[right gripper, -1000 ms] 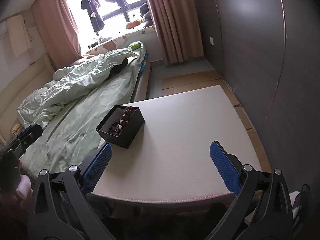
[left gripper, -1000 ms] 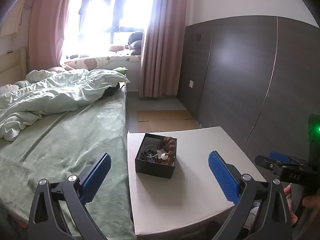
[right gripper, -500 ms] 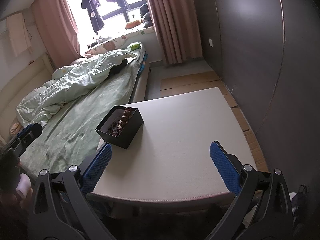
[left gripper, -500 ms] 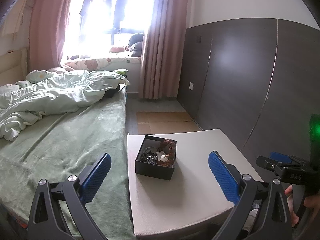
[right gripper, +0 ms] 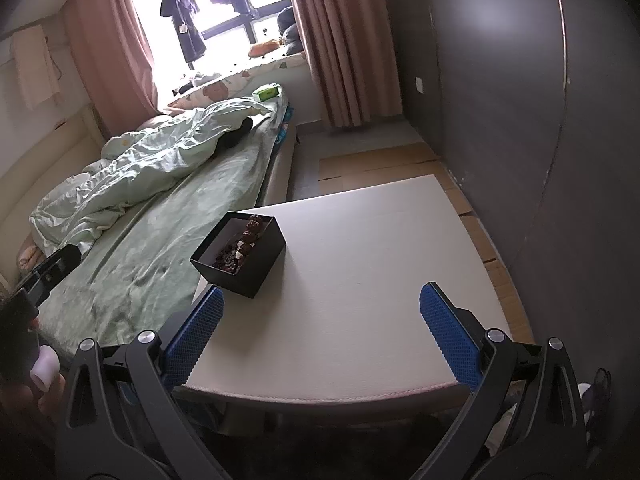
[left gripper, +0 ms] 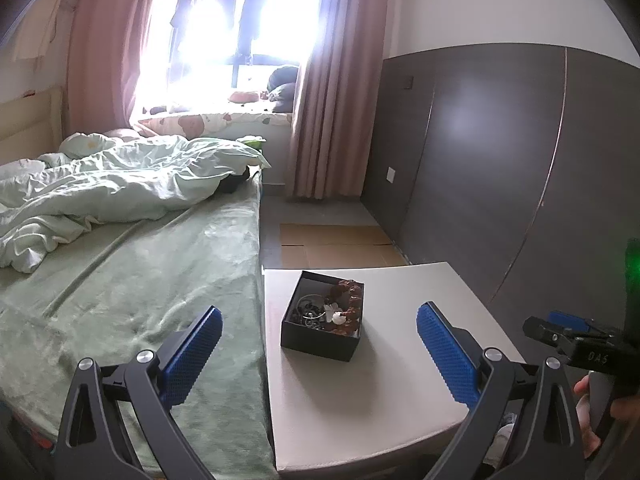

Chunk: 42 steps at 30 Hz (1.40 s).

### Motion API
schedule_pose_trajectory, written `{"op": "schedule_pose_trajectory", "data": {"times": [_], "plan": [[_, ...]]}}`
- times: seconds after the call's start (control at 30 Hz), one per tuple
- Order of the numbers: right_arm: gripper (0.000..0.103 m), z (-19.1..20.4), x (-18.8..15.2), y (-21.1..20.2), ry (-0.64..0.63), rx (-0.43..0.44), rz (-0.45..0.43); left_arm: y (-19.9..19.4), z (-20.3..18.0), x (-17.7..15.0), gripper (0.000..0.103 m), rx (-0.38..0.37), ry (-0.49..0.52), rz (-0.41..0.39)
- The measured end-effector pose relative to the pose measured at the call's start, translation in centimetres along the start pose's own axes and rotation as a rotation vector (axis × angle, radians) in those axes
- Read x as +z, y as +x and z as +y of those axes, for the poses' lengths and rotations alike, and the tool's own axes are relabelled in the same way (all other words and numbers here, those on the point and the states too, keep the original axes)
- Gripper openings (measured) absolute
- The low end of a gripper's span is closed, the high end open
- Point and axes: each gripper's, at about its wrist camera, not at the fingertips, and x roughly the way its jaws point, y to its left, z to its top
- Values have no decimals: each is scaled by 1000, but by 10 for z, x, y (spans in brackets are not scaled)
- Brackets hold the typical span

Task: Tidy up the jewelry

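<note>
Left wrist view had my left claw (left gripper: 318, 336) released, its blue pads (left gripper: 192, 358) spread wide and gripping nothing, held above the near-left part of the surface (left gripper: 400, 384). Between those pads sat the black box (left gripper: 322, 330), standing close to the surface's left edge and nearer its far side than its near one. Inside it lay the jewelry (left gripper: 332, 312): a string of reddish-brown beads along the right wall, dark rings and a pale piece beside them. My right claw (left gripper: 576, 342) showed at the right margin of that view, a hand (left gripper: 600, 408) around its handle.

From the right wrist view, my right claw (right gripper: 320, 330) was likewise released and empty, hanging over the near edge of the surface (right gripper: 360, 312). The box (right gripper: 240, 258) stood just beyond the left pad (right gripper: 196, 338), not touching it. A bed (right gripper: 168, 224) with a green cover and rumpled quilt ran along the surface's left edge.
</note>
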Motion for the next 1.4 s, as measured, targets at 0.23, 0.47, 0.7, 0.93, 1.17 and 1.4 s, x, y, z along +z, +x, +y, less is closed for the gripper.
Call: {"op": "schedule_pose_trajectory", "data": {"times": [0.23, 0.47, 0.7, 0.93, 1.17, 1.4], "plan": [[98, 0, 0, 0, 2, -3, 2, -1, -2, 0, 95, -5, 16, 8], [98, -3, -1, 0, 11, -2, 0, -6, -11, -1, 95, -8, 53, 0], [98, -3, -1, -1, 0, -8, 2, -5, -17, -2, 95, -9, 63, -1], [98, 1, -1, 0, -5, -12, 9, -4, -17, -3, 95, -10, 63, 3], [98, 4, -1, 2, -11, -16, 16, -2, -15, -2, 95, -14, 50, 1], [98, 6, -1, 5, -10, -21, 26, 0, -13, -2, 95, -15, 46, 10]]}}
